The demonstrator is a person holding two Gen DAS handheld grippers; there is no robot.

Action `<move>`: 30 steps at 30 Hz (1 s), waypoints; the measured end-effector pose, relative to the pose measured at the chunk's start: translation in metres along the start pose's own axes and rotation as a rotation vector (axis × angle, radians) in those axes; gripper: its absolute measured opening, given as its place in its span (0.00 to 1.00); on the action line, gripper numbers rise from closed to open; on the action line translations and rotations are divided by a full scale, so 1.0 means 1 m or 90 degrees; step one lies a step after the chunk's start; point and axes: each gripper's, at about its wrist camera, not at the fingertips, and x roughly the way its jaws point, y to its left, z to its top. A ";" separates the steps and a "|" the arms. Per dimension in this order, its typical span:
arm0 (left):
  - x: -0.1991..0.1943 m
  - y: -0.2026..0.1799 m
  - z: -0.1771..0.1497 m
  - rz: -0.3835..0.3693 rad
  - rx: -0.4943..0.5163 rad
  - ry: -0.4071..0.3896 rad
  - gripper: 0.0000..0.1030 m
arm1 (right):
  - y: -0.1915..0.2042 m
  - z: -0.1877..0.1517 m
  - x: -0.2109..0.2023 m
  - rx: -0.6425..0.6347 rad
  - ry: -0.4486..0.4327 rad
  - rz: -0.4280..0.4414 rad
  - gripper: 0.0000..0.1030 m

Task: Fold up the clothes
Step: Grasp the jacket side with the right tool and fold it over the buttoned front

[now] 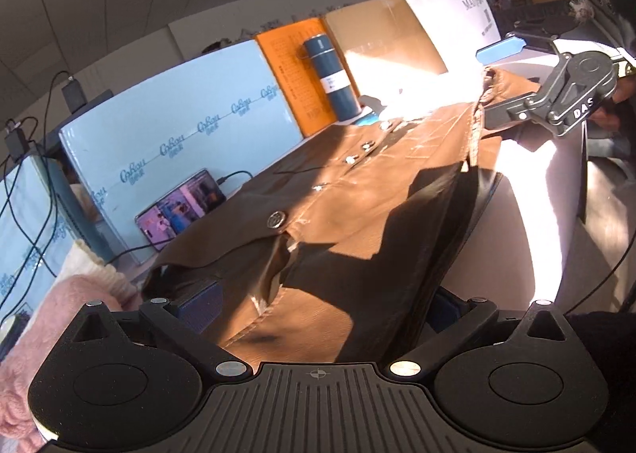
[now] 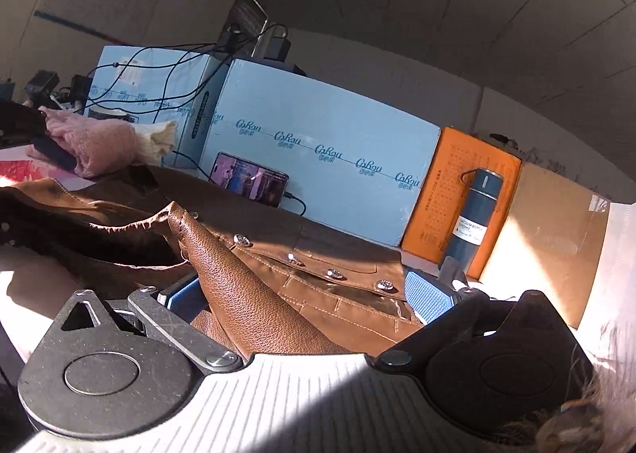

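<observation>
A brown leather jacket (image 1: 357,190) with metal snap buttons lies spread on the table, its front placket up. My left gripper (image 1: 318,302) has a wide gap between its blue pads, and the jacket's near edge lies between them. My right gripper (image 2: 310,294) also has its blue pads (image 2: 429,294) wide apart, with a fold of the jacket (image 2: 254,294) bunched between them. In the left wrist view the right gripper (image 1: 489,111) shows at the jacket's far corner, holding that edge up.
Light blue boxes (image 1: 179,142) stand behind the jacket, with a phone (image 1: 179,206) leaning on them and cables. An orange box (image 1: 294,71), a dark blue vacuum bottle (image 1: 330,75) and cardboard (image 1: 381,39) stand further along. Pink and cream knitwear (image 1: 79,294) lies at the left.
</observation>
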 end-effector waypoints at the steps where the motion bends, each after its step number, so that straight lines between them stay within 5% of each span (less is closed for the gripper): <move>1: -0.003 0.005 -0.003 0.015 -0.003 0.006 1.00 | 0.002 -0.003 0.000 -0.020 0.017 0.008 1.00; 8: -0.013 0.024 -0.019 0.095 0.000 0.028 1.00 | -0.001 -0.019 0.000 -0.056 0.075 -0.038 1.00; 14: -0.009 0.005 -0.019 0.094 0.108 -0.022 1.00 | 0.004 -0.021 0.006 -0.109 0.049 -0.050 0.97; 17: -0.011 0.015 -0.022 0.076 0.092 -0.018 0.75 | 0.012 -0.023 0.005 -0.167 0.043 -0.046 0.78; 19: -0.013 0.018 -0.024 0.068 0.088 -0.018 0.36 | 0.009 -0.022 0.005 -0.158 0.047 -0.031 0.58; 21: -0.014 0.017 -0.024 0.059 0.101 -0.020 0.27 | 0.007 -0.021 0.004 -0.153 0.052 -0.018 0.29; 23: -0.015 0.017 -0.024 0.040 0.102 -0.016 0.19 | 0.008 -0.020 0.002 -0.151 0.055 -0.007 0.15; 30: -0.034 0.013 -0.026 -0.049 0.063 -0.019 0.16 | 0.000 -0.017 -0.035 -0.107 0.059 -0.007 0.09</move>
